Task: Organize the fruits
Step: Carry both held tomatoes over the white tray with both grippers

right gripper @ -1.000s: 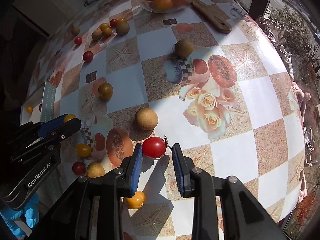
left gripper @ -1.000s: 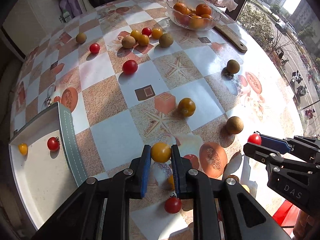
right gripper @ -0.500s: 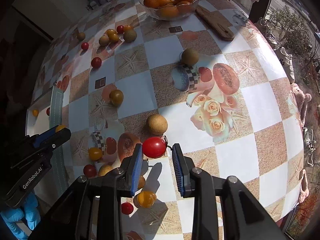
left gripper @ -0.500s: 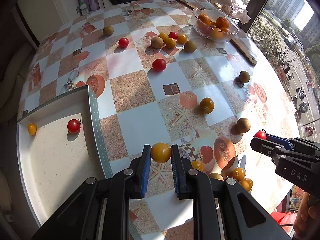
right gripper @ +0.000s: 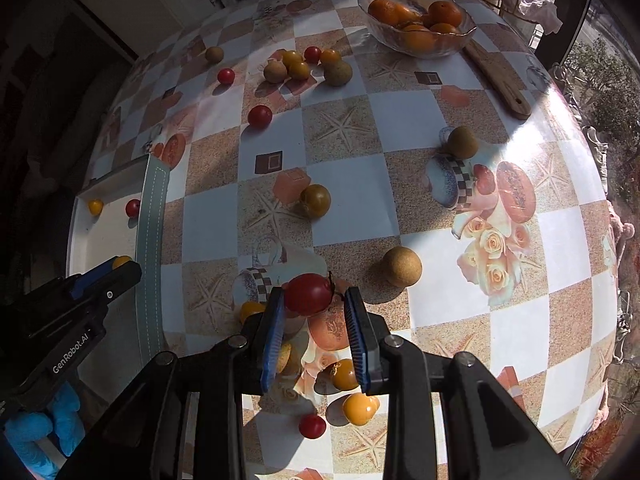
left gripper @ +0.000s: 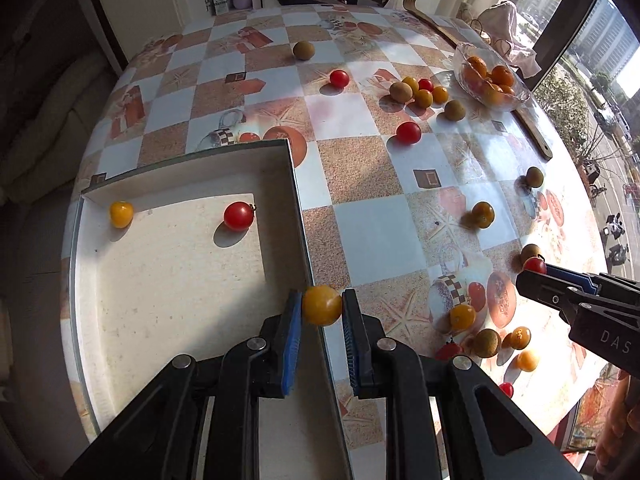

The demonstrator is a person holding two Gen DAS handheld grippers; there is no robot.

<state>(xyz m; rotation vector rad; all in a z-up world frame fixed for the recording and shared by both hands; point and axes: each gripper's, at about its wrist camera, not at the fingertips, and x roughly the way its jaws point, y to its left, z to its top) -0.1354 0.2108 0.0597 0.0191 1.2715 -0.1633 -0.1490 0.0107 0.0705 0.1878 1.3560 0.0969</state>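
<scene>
left gripper point(left gripper: 322, 306) is pointing steeply down, its jaws clamping a yellow tomato point(left gripper: 321, 305) between the blue pads point(left gripper: 293, 334). it is hanging right over the right-hand wall of the white tray point(left gripper: 298, 216), near that wall's near end, the tomato lifted off the tabletop point(left gripper: 372, 232). in the right wrist view the same gripper is showing at the tray's near end, with a blue-gloved hand point(right gripper: 36, 432) behind it.

right gripper point(right gripper: 314, 300) is also pointing steeply down, jaws gripping a red tomato point(right gripper: 309, 294) with a dark stem. it is hovering over the near-middle of the tabletop, above a printed cup and fruit pattern, a tan round fruit point(right gripper: 401, 267) just beside it toward the right edge. more yellow and red tomatoes are lying loose under and behind its fingers.

inside the tray, a yellow tomato in tray point(left gripper: 121, 214) is sitting at the far-left corner and a red tomato in tray point(left gripper: 238, 216) is sitting near the far wall, well apart. a glass bowl of oranges point(left gripper: 490, 76) is standing near the far-right edge, beside a wooden board point(left gripper: 532, 132).

change against a second ago: the left gripper has travelled sideways from the open tabletop to the tray wall, so the tray is filling far more of its view; its wrist has rolled a little. the right gripper has drifted toward the tray as well. both grips are unchanged.
</scene>
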